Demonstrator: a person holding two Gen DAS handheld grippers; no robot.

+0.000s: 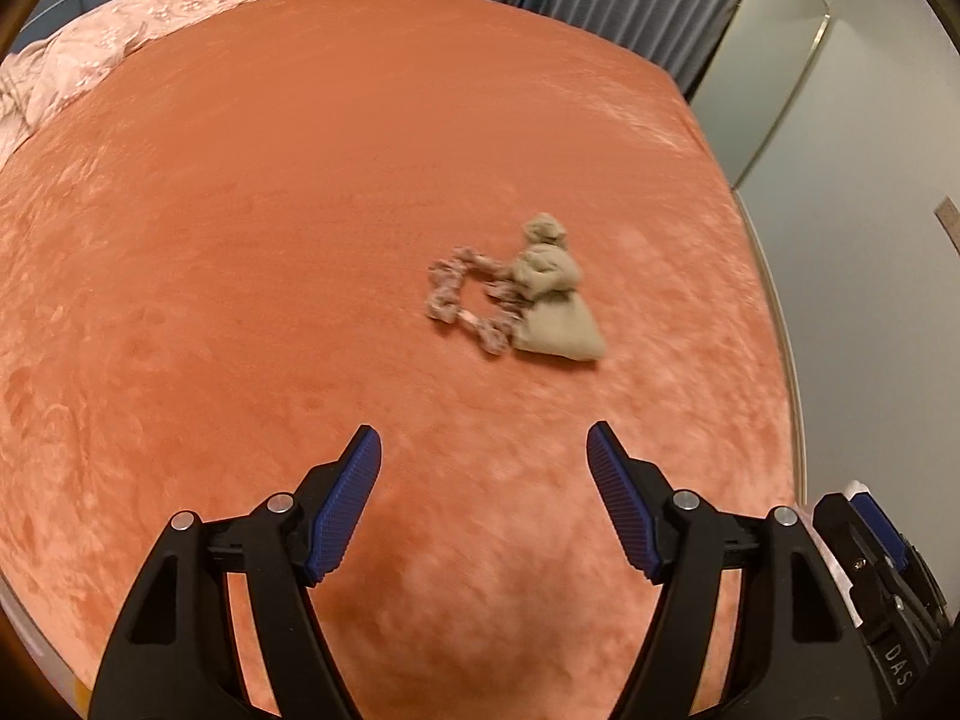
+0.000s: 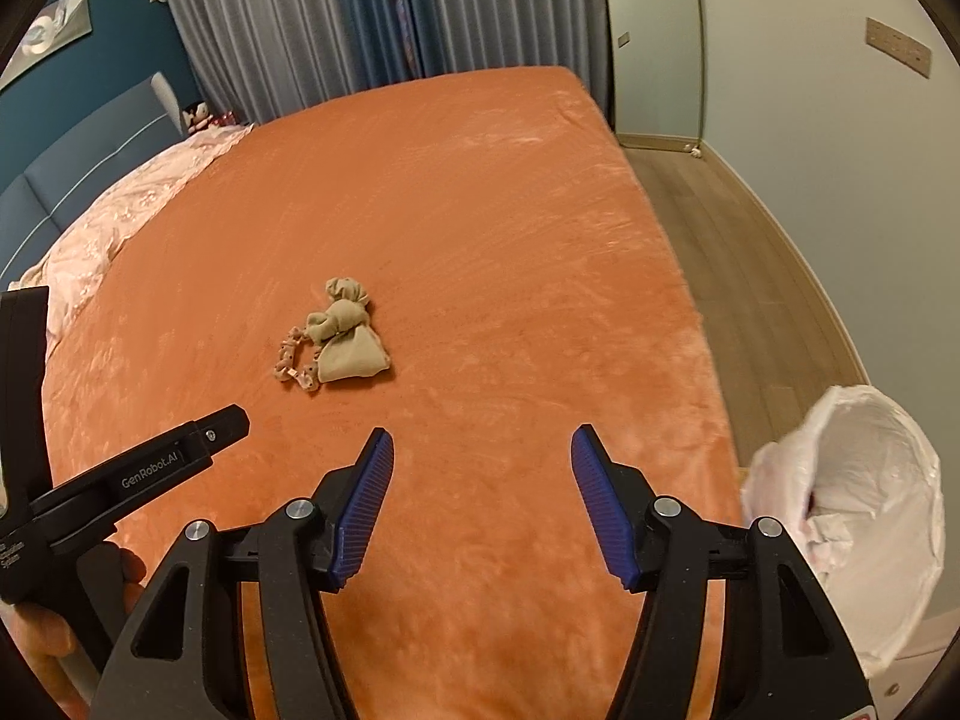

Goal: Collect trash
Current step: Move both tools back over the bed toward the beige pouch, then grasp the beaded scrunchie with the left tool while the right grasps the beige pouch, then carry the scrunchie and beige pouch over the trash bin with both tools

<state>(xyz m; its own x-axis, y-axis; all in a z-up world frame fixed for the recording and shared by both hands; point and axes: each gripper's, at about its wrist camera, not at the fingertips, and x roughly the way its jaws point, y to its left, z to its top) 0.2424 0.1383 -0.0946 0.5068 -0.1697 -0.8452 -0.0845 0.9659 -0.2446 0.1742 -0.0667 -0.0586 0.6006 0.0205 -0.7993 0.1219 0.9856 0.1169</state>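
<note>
On orange bedspread [image 2: 480,210]: knotted beige cloth bundle [image 2: 348,342], knot end pointing twd curtains. L gripper [image 1: 483,450] + R gripper [image 2: 483,447] jaws apart, empty.

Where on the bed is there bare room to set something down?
Most of the orange bedspread is bare: the stretch between the knotted tan cloth and the curtains, and the near strip before it. The hair tie touches that cloth; the pink quilt covers the left edge.
</note>
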